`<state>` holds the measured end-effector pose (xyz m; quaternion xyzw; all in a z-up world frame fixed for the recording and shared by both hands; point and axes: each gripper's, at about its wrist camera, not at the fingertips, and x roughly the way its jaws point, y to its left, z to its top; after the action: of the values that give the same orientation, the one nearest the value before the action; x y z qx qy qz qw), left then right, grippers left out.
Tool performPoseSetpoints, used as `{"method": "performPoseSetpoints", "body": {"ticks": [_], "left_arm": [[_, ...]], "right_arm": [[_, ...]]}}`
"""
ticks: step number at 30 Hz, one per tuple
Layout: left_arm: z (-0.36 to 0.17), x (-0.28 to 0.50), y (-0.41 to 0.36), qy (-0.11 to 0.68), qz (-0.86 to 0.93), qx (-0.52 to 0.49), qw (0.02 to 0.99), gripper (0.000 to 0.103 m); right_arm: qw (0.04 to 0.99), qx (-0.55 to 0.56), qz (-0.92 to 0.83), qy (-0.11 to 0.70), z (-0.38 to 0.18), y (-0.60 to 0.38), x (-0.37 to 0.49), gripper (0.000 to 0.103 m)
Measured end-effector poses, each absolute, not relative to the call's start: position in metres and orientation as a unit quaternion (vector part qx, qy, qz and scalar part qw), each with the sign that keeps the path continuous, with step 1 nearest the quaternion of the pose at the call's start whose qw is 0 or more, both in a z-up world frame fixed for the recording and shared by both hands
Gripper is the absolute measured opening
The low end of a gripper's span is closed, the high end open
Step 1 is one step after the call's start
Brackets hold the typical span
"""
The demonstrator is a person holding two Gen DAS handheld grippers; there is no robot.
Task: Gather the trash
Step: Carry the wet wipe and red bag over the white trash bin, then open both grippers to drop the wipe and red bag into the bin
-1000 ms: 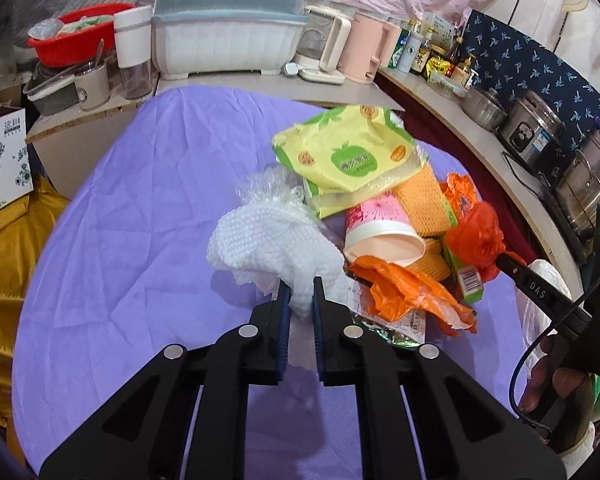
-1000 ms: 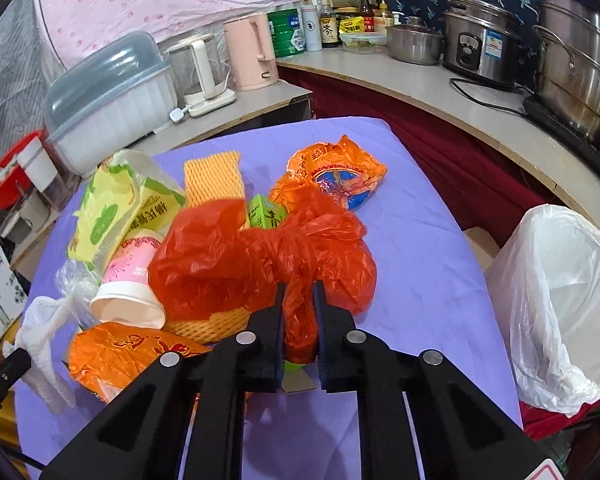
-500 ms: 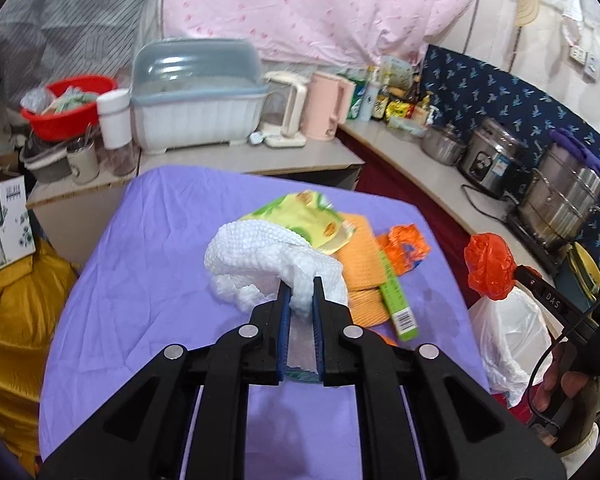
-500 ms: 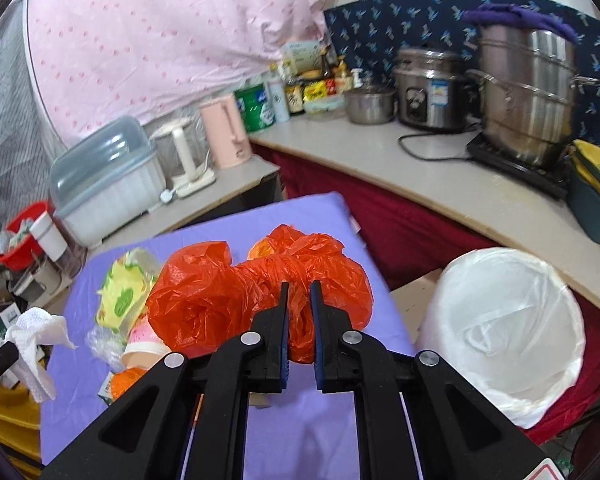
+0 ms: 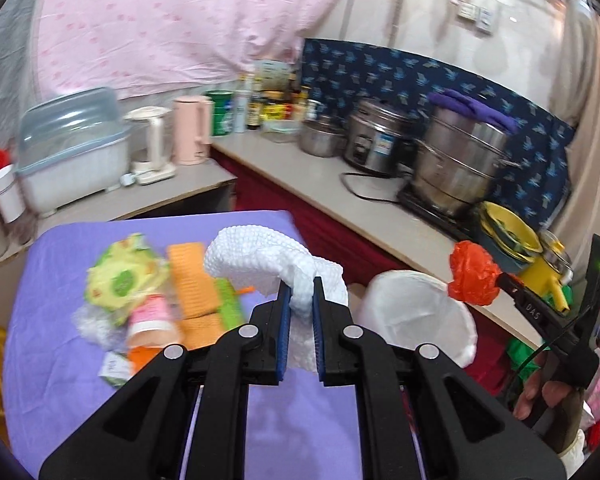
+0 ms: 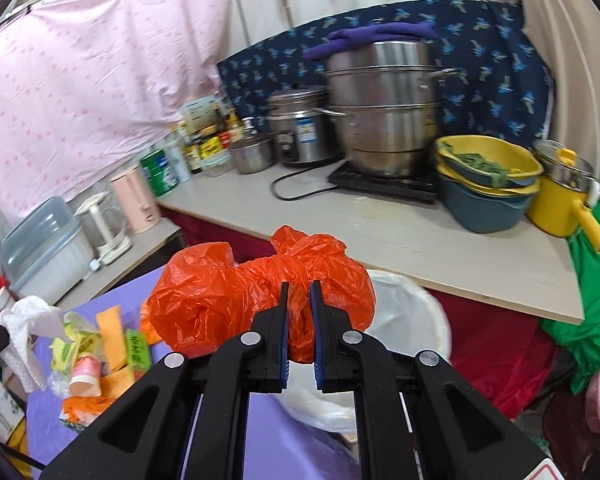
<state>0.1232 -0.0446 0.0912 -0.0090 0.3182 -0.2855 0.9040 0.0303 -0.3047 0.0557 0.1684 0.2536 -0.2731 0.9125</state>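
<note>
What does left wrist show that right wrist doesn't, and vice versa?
Left wrist only: the hand gripping the right tool's handle, and the left gripper close up, jaws shut on the white paper towel.
Right wrist only: the green bag hanging off the counter end, and the right gripper close up.
Both: orange plastic bag, white-lined trash bin, purple table litter, steel steamer pot.

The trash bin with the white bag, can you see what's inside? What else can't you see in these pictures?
- White-lined trash bin: in the right wrist view the orange plastic bag and right gripper cover its inside; in the left wrist view the crumpled paper towel and left gripper hide part.
- Pink cup print: blurred in the left wrist view.
- Bottle labels: too small.
</note>
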Motion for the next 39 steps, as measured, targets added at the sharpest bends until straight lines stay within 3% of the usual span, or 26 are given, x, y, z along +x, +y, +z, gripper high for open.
{"method": "performPoseSetpoints", "body": {"ticks": [15,32,34,36,39], "left_arm": [[0.042,0.105,-0.226,0.359,-0.409,0.063,0.837,0.01],[-0.006,0.127,-0.27,0.395,-0.423,0.076,0.812,0.011],[-0.007,0.128,-0.271,0.395,-0.423,0.076,0.812,0.019],[-0.007,0.128,-0.27,0.39,-0.418,0.073,0.817,0.053],[-0.003,0.128,-0.267,0.377,-0.416,0.062,0.825,0.064]], "right_arm": [[0.877,0.244,-0.313,0.269,0.003,-0.4,-0.014,0.009],[0.867,0.288,-0.287,0.288,-0.035,-0.42,0.009,0.01],[0.867,0.289,-0.287,0.288,-0.036,-0.421,0.011,0.016],[0.868,0.29,-0.288,0.284,-0.036,-0.421,0.013,0.02],[0.871,0.285,-0.287,0.278,-0.033,-0.419,0.015,0.03]]}}
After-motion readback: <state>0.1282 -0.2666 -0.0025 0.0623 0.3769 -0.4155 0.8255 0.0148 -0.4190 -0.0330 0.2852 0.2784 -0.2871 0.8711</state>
